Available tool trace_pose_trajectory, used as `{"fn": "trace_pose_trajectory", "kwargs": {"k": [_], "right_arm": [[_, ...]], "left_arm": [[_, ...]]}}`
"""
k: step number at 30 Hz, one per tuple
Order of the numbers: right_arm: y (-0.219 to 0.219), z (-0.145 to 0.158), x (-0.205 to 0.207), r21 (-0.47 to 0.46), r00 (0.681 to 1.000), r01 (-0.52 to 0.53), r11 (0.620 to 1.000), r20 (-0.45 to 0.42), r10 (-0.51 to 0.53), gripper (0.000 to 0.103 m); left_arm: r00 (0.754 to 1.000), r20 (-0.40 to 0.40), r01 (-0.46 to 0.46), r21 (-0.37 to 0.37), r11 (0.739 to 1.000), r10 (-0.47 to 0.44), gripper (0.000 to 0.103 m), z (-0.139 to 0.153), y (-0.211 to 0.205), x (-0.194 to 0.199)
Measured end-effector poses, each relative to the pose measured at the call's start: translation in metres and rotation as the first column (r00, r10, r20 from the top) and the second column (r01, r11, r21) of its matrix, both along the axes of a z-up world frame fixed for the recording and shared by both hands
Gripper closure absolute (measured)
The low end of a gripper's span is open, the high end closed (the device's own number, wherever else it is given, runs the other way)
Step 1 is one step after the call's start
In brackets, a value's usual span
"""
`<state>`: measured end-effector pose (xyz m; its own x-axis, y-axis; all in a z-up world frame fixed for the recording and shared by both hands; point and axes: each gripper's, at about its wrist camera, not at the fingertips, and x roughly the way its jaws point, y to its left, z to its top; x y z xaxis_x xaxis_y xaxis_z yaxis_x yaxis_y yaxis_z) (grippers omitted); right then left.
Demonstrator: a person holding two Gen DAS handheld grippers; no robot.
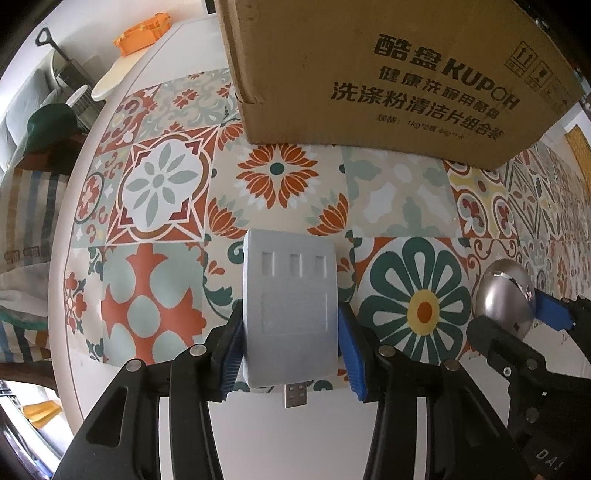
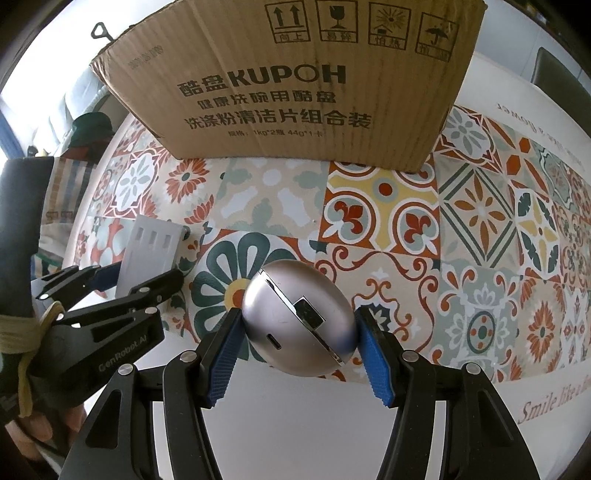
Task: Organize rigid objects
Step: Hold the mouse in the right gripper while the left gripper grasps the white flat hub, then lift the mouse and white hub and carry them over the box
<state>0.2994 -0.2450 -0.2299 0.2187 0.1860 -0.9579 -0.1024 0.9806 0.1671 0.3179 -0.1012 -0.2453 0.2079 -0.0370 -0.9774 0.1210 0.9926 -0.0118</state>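
Observation:
My left gripper (image 1: 290,347) is shut on a flat white USB charger block (image 1: 290,310) with a USB plug sticking out its near end, held just above the patterned tablecloth. The block also shows in the right wrist view (image 2: 147,258). My right gripper (image 2: 299,343) is shut on a silver egg-shaped case (image 2: 299,325) with a chrome seam and a small port. The case shows in the left wrist view (image 1: 504,295) at the right. A brown cardboard box (image 1: 388,74) printed KUPOH stands straight ahead, also in the right wrist view (image 2: 295,81).
The table has a colourful tile-pattern cloth (image 1: 166,184) and a white rim (image 1: 122,92). An orange container (image 1: 142,31) sits at the far left end. A chair with a striped bag and green hat (image 1: 50,122) stands beyond the left edge.

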Motion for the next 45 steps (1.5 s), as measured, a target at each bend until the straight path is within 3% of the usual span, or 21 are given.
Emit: {"fn": "trace_pose_trajectory", "kwargs": {"k": [11, 23, 34, 45], "right_arm": [[0.003, 0.002, -0.001, 0.005, 1.000, -0.004, 1.000, 0.007, 0.004, 0.043], [0.000, 0.029, -0.009, 0.029, 0.998, 0.001, 1.000, 0.062, -0.003, 0.043], [-0.018, 0.082, -0.016, 0.065, 0.982, 0.036, 0.997, 0.182, -0.048, 0.043], [-0.023, 0.145, -0.019, 0.069, 0.934, 0.040, 0.997, 0.353, -0.062, 0.043]], "left_arm": [[0.999, 0.045, 0.004, -0.062, 0.998, -0.001, 0.056, 0.005, 0.007, -0.003], [0.988, 0.153, 0.011, -0.113, 0.994, 0.007, 0.056, 0.056, 0.019, -0.022], [0.958, 0.285, 0.055, -0.141, 0.988, -0.013, 0.056, 0.117, 0.009, -0.029], [0.908, 0.418, 0.098, -0.154, 0.983, -0.025, 0.056, 0.175, 0.005, -0.026]]}}
